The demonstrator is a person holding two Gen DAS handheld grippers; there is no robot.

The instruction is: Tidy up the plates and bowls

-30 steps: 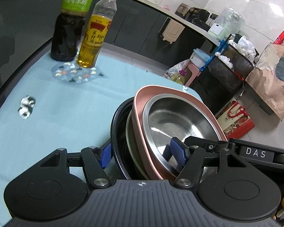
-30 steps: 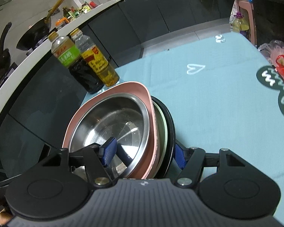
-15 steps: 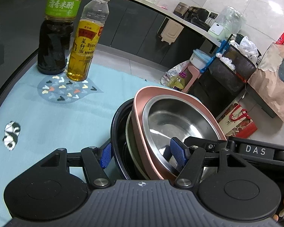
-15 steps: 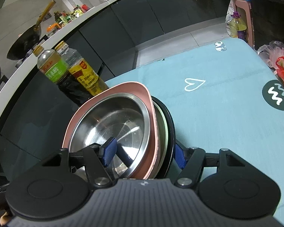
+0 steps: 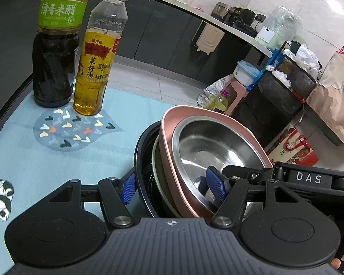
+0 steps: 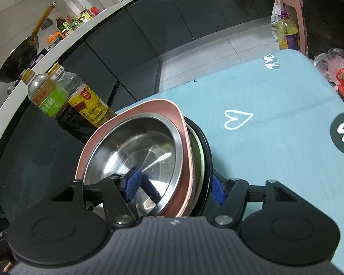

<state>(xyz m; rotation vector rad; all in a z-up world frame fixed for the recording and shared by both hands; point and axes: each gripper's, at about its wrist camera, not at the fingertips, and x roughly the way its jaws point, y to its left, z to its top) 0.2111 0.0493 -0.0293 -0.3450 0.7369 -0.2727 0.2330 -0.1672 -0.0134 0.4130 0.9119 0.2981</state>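
Nested stack (image 5: 172, 183): steel bowl (image 5: 208, 146) in pink dish (image 6: 135, 114), both claws, left (image 5: 172, 186) and right (image 6: 173, 186), spread wide and clamped across its rims, carrying it together above the surface (image 6: 275, 160).

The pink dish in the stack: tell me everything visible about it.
The pink dish is matte, rounded-triangular, plastic-looking, with a raised rim. It sits tilted in the stack, a steel bowl nested inside it, a pale plate and a black dish beneath. The left gripper and right gripper each clamp the stack's edge above the blue tablecloth.

Black left gripper (image 5: 173, 189), blue ribbed pads (image 5: 214, 184), silver screws, "DAS" marking.
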